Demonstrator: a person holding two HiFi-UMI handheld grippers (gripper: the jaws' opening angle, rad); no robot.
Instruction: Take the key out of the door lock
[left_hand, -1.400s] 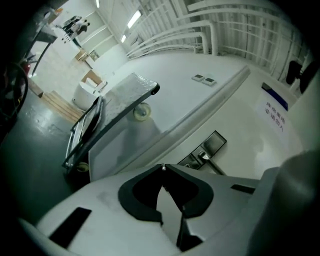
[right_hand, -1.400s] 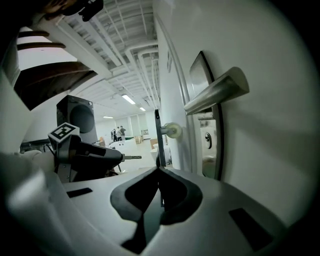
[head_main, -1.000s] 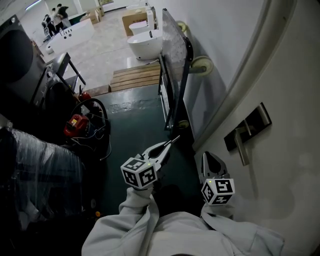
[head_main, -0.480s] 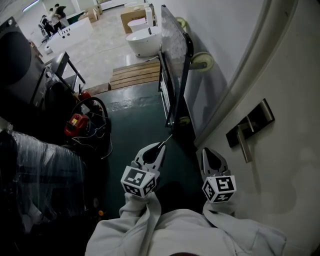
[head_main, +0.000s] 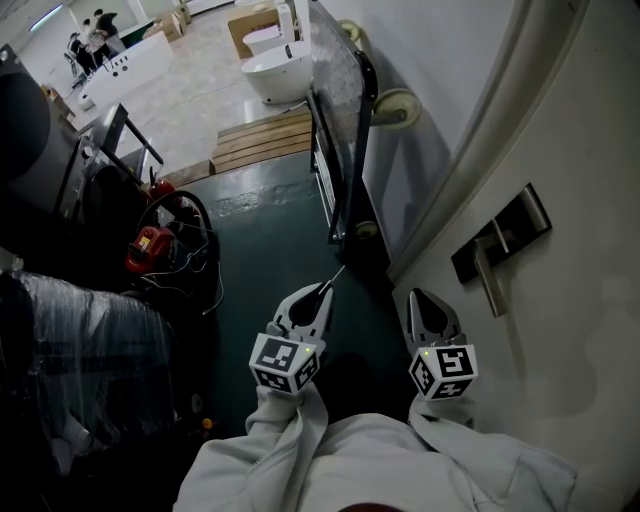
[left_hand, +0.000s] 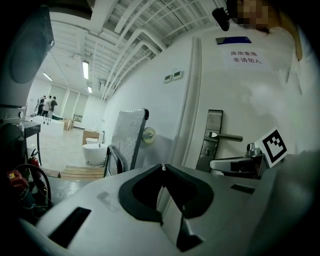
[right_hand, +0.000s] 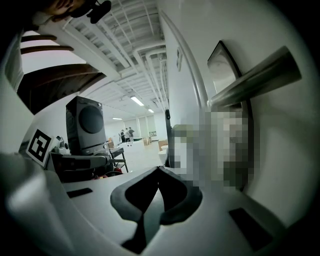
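Gripping: your left gripper (head_main: 322, 291) is clenched on the key (head_main: 336, 274) and pinches it at the very tips. The thin shaft pokes out past them.
Key: it is out of the lock. It hangs over the dark green floor (head_main: 270, 235), apart from the door (head_main: 575, 330) and pointing roughly toward the foot of the frame.
Lock: the keyhole (left_hand: 206, 150) sits low on the metal plate (left_hand: 214, 122), under the handle (left_hand: 227, 136). Your left gripper view shows the key well clear of it.
Right gripper: your right gripper (head_main: 416, 298) is clenched with its tips together and nothing between them. It sits close beside the door, lower in the head view than the handle and not touching it.
Both grippers: they are side by side and apart, each marker cube near your sleeves (head_main: 330, 460).
Door: it is white, with a paper notice (left_hand: 243, 56) stuck up high.
Wall side: a trolley (head_main: 345, 130) carrying an upright panel stands against the wall, its wheels toward the wall.
Farther back: there is a white bathtub (head_main: 275, 75) and a wooden pallet (head_main: 262, 150), with a red tool (head_main: 150, 245) among tangled cables at the left.
Distance: people (head_main: 85, 40) stand far off across the hall.
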